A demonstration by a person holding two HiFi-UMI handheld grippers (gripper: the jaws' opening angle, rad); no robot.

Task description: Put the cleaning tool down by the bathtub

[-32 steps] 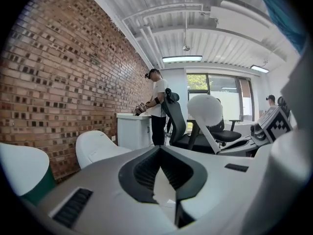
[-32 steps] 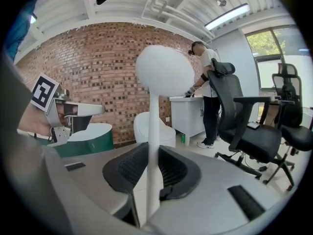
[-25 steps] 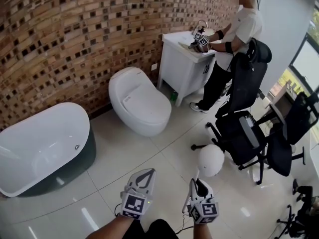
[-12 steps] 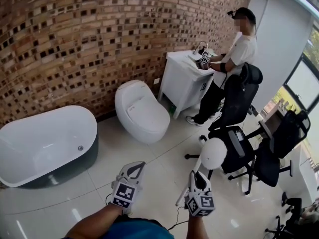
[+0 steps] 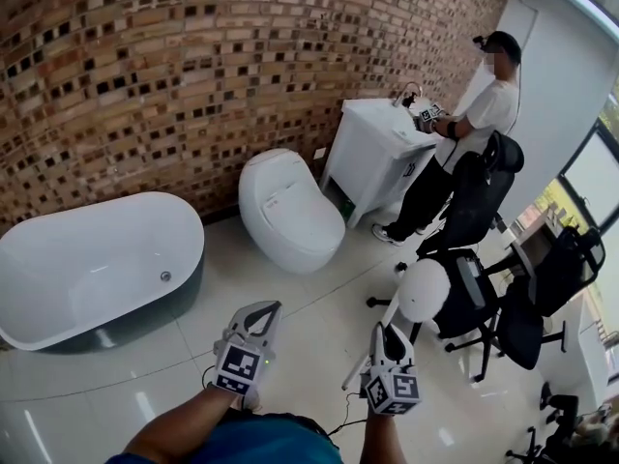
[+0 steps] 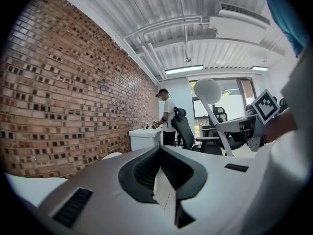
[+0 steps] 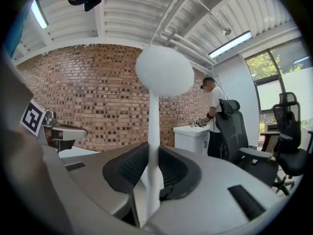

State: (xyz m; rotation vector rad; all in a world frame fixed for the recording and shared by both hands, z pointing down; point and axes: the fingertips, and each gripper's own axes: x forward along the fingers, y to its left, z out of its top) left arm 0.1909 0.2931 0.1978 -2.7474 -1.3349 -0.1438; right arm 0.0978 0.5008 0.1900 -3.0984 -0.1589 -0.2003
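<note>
Your right gripper (image 5: 385, 336), bottom center-right, clamps the thin handle of the cleaning tool (image 5: 423, 290). The tool's long axis follows the jaws, round head pointing up-right. Your left gripper (image 5: 263, 309) is closed, empty. The bathtub (image 5: 87, 269) sits far left.

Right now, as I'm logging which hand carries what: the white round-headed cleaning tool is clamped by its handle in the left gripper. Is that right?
No. The cleaning tool is clamped by its handle in the right gripper, not the left gripper. The right gripper view shows the white handle between that gripper's jaws.
</note>
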